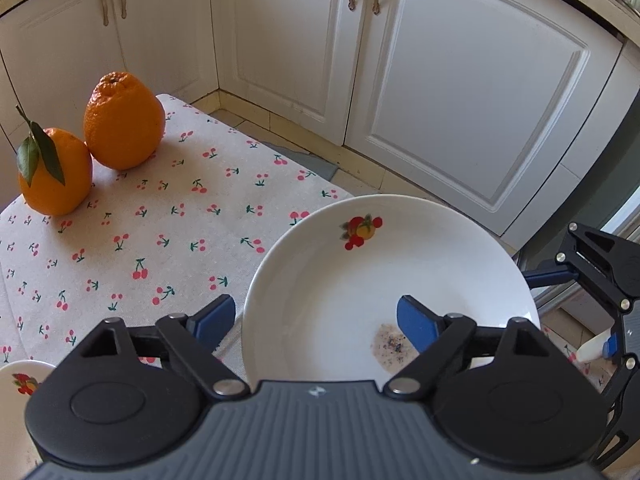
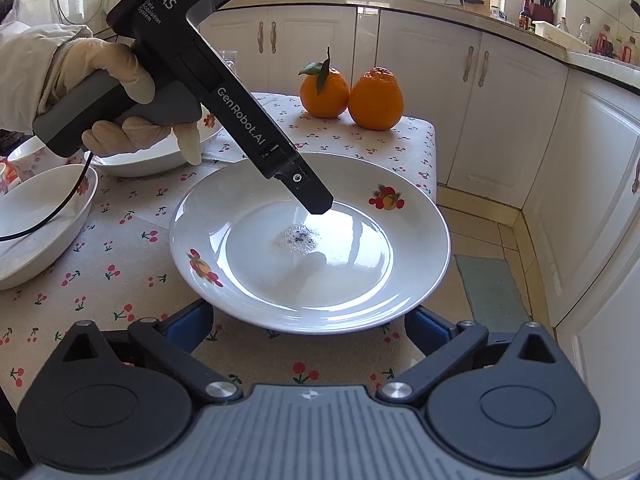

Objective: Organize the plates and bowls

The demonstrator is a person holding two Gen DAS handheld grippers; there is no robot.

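A white plate [image 2: 340, 288] with fruit motifs and a gritty speck patch in its well lies on the cherry-print tablecloth [image 2: 132, 264]. My left gripper [image 1: 316, 314] is open over the plate [image 1: 328, 280]: one blue finger [image 1: 214, 316] is outside the rim over the cloth, the other hangs above the well. From the right wrist it shows as a black body held by a gloved hand [image 2: 120, 76], its tip [image 2: 320, 206] above the plate's centre. My right gripper [image 2: 308, 324] stands wide open at the plate's near rim, nothing pressed. Two white bowls [image 2: 40, 232] [image 2: 152, 160] sit to the left.
Two oranges [image 2: 352, 94] stand at the table's far end. A patterned cup [image 2: 28, 160] sits at the far left. The table's edge [image 2: 434, 168] drops to a tiled floor with a green mat [image 2: 488, 292]. White cabinets [image 1: 460, 100] line the walls.
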